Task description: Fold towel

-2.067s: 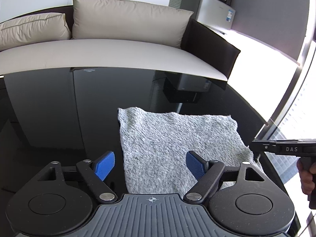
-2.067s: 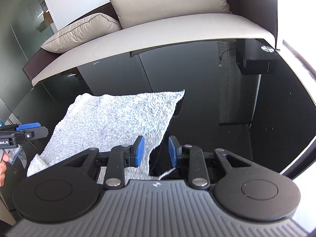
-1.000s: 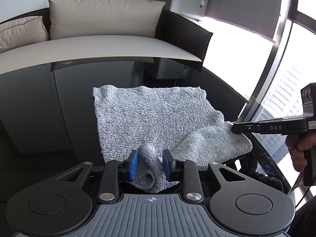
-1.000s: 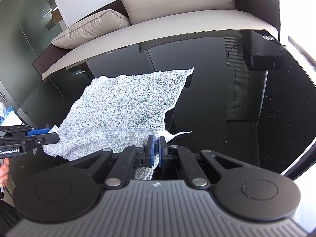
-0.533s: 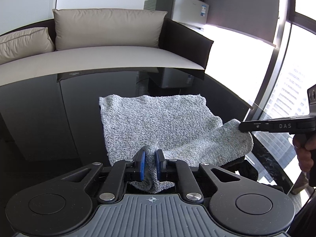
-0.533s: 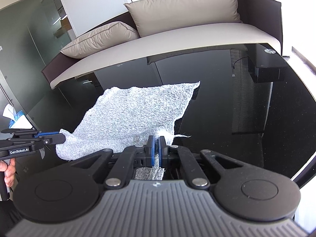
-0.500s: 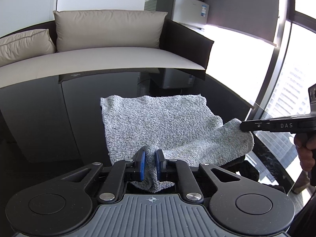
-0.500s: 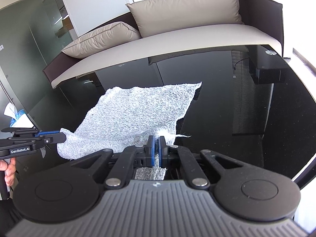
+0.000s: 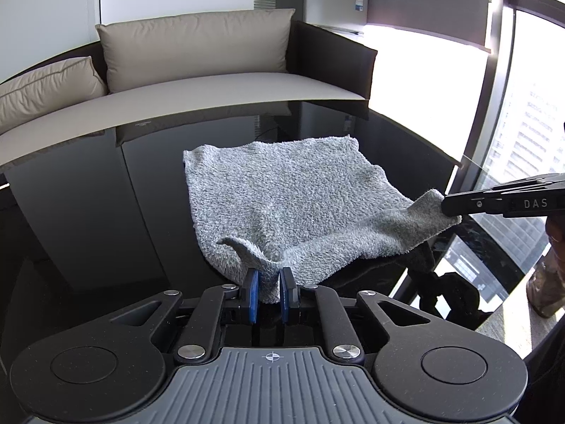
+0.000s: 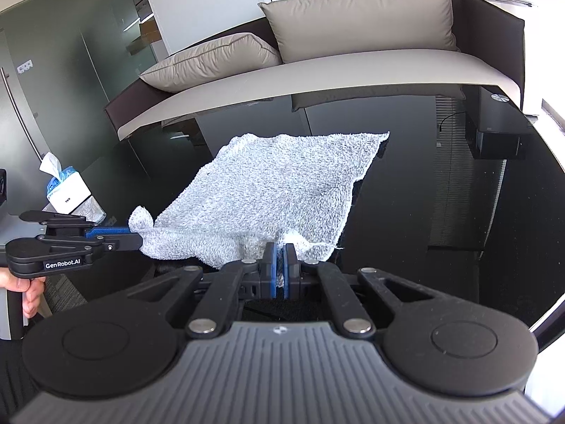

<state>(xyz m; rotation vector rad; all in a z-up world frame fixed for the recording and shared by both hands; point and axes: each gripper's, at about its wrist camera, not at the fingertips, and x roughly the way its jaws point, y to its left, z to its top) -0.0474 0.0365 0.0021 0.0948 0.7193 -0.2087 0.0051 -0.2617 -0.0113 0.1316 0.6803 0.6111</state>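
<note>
A grey fluffy towel (image 9: pixel 289 198) lies on a glossy black table (image 9: pixel 106 212), its near edge lifted off the surface. My left gripper (image 9: pixel 269 291) is shut on the towel's near left corner. My right gripper (image 10: pixel 279 265) is shut on the near right corner; it also shows at the right of the left wrist view (image 9: pixel 450 206). The left gripper shows at the left of the right wrist view (image 10: pixel 136 236). The towel (image 10: pixel 282 187) sags between the two held corners. Its far edge rests on the table.
A sofa with beige cushions (image 9: pixel 197 49) stands behind the table. A tissue box (image 10: pixel 69 194) sits off the table's left side. A window and the table's right edge (image 9: pixel 459 162) are close to the right gripper.
Both grippers have closed on the towel's near corners and lifted them higher and forward. The near edge now hangs clear of the table.
</note>
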